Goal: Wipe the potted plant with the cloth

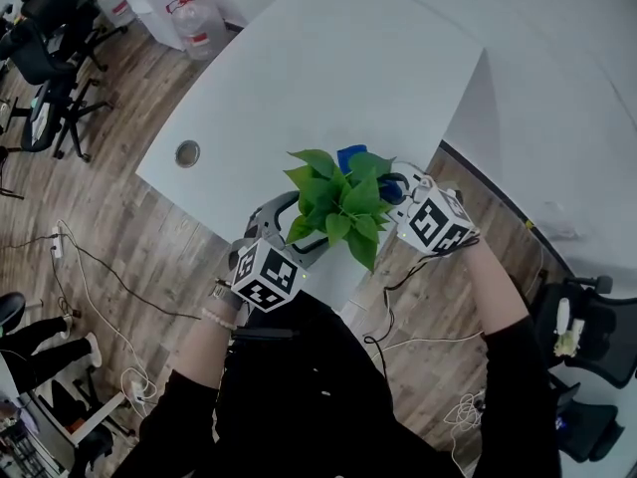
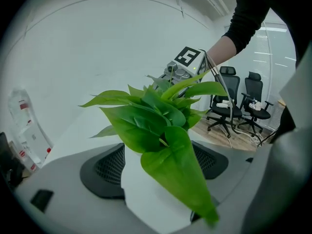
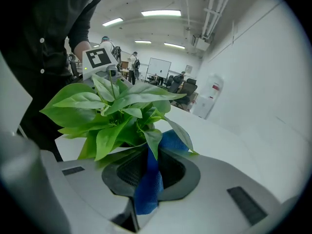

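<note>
Green leafy potted plant [image 1: 338,202], white pot [image 2: 146,194] gripped by left tongs [image 2: 156,172]; right tongs [image 3: 148,172] pinch a blue cloth [image 3: 147,191] beside its leaves: wiping seems barely underway.

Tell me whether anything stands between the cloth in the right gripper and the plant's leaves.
Nothing visible does. The cloth clamped in the right gripper sits right at the leaves; the left gripper holds the white pot.

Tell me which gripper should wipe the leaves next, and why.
Right. The right gripper is shut on the blue cloth, which hangs right under the leaves of the plant. The left gripper is clamped on the white pot, probably steadying it, and holds no cloth.
</note>
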A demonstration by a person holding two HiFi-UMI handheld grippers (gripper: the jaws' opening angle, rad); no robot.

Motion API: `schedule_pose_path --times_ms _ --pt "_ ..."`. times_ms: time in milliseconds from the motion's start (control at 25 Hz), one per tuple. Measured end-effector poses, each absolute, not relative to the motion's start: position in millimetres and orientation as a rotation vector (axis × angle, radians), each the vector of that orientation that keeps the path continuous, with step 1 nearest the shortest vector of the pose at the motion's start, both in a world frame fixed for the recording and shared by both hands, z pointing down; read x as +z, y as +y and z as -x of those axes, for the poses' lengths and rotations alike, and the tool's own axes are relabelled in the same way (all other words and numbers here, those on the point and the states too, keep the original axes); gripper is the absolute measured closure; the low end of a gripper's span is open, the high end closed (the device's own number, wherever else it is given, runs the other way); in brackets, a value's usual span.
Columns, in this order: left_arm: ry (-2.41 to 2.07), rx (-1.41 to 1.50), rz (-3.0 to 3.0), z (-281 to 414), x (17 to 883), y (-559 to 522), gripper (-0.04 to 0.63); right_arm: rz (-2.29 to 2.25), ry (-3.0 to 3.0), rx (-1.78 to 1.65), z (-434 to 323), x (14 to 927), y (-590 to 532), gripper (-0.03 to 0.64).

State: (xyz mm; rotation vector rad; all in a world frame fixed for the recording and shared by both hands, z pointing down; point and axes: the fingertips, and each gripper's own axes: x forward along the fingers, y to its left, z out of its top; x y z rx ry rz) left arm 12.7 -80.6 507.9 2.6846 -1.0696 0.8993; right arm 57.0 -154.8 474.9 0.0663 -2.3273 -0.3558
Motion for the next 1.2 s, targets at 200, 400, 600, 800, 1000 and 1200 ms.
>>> schedule_pose_path --times_ms 200,400,600,800,1000,1200 --pt "-1.044 0.871 -2.705 -18.6 508.1 -86.6 0.198 -0.061 -2.330 -0.338 -57.0 476.6 -154.8 0.532" --pt "-1.005 0.849 -2.735 -15.8 508.1 -88.1 0.198 -0.064 -2.318 -0.313 -58.1 483.3 -149.8 0.532" --pt "-1.006 0.855 -2.742 -13.2 507.3 -89.3 0.198 -0.142 -2.354 -0.262 -60.0 482.8 -145.7 0.532" --pt "-1.005 0.872 -2.735 -13.1 509.3 -89.8 0.198 -0.257 -2.401 -0.180 -66.8 486.8 -137.0 0.532" --pt "-1.003 0.880 -2.728 -14.1 509.8 -88.9 0.199 -0.370 -2.429 -0.106 -75.2 491.3 -121.7 0.532" --pt "-1.000 0.885 -2.724 -13.6 509.8 -89.6 0.199 -0.470 -2.426 -0.039 -78.7 499.0 -101.4 0.532"
